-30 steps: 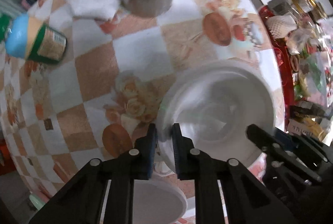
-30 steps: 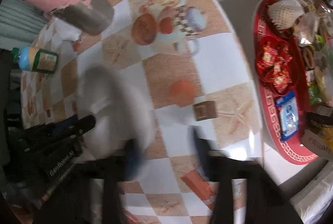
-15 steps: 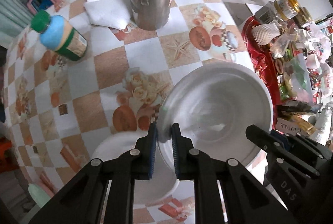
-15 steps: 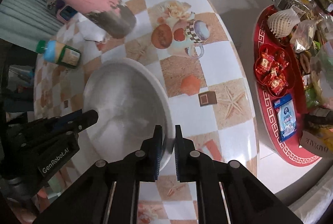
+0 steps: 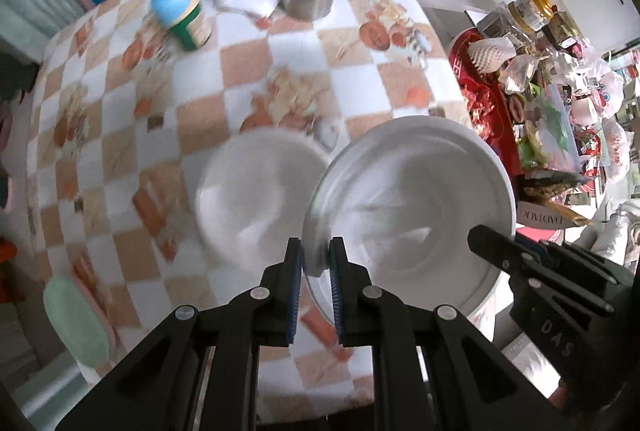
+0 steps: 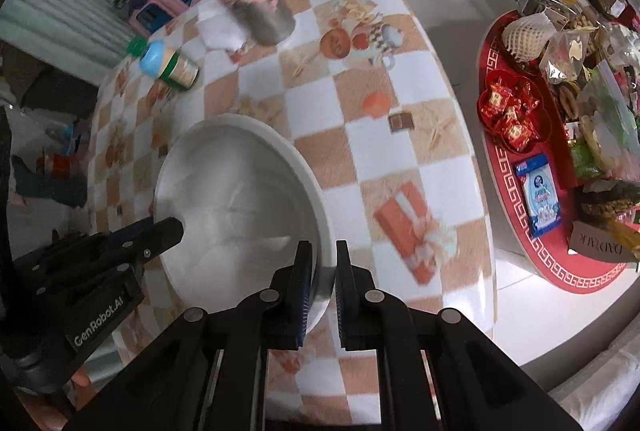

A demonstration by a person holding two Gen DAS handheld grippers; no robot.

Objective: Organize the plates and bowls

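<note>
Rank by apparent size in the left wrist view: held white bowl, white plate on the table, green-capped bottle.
1. White bowl: largest, though it sits nearest the camera, which inflates it.
2. White plate: smaller in frame, blurred; true size against the bowl is unsure.
3. Green-capped bottle: clearly smallest, farther back.

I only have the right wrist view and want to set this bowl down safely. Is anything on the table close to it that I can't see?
Observer: Yes. A second white dish sits on the table, just left of the held bowl in the left wrist view.
Operator: Is the left gripper really gripping the rim?
Observer: Yes, the left gripper has its pads clamped on the rim.
Operator: Anything else that side?
Observer: A mint-green object by the table's edge, too blurred to identify.
</note>
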